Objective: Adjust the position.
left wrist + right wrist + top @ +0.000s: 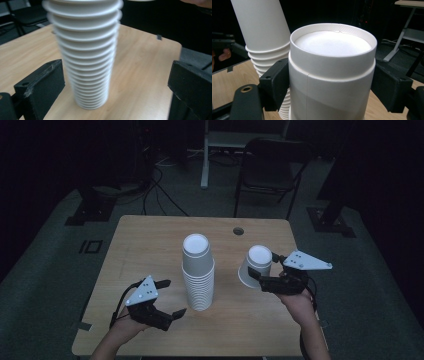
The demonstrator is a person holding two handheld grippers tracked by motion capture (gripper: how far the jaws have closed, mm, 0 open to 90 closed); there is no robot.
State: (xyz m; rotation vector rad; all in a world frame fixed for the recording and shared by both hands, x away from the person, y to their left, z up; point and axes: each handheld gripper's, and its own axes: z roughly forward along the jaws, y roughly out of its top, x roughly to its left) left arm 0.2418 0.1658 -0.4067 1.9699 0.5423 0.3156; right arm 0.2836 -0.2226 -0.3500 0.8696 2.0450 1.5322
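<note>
At frame centre stands an inverted stack of white paper cups (198, 279) – the left gripper (167, 297) spread beside it, the right gripper (262, 268) pinching a single upturned paper cup (255, 265) right of centre.

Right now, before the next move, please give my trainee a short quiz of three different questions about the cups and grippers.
1. True or false: the left gripper is shut on the stack.
2. What does the right gripper hold?
3. The single cup is: A) mouth up, B) bottom up, C) on the floor.

Key: 1. False; its jaws stand open, apart from the stack. 2. The single cup. 3. B.
</note>
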